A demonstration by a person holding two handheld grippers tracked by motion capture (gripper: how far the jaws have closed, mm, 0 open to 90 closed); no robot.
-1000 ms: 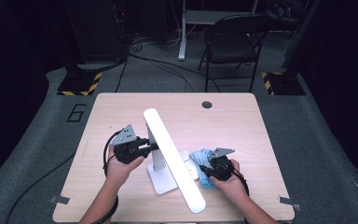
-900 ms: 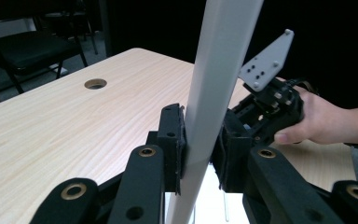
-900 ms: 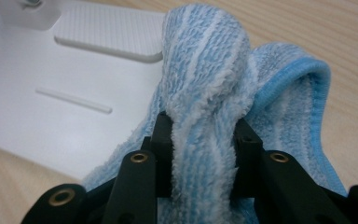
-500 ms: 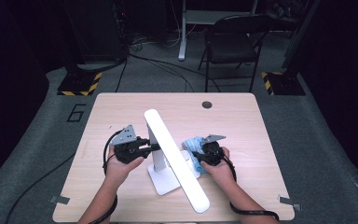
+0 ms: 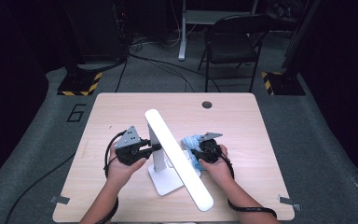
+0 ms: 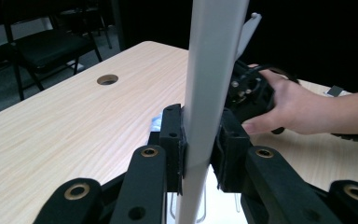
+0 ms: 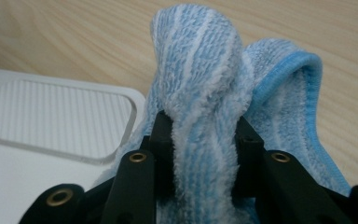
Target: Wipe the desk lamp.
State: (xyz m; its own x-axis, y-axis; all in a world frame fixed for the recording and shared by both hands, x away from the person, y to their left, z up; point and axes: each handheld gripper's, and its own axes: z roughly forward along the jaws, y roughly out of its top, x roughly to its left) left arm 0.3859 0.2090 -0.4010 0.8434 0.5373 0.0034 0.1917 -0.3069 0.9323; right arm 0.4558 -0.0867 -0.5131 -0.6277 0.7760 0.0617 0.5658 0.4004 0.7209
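High view showed your left tongs point(image 5: 157, 147) clamped on the lamp point(image 5: 178, 157) stem mid-worktop point(image 5: 242, 116) and right tongs point(image 5: 195, 154) pinching the blue cloth point(image 5: 189, 141) beside it; hard wiping risked tipping it.

Left gripper point(image 5: 154, 147) fingers clamped, right gripper point(image 5: 196, 155) fingers pinched
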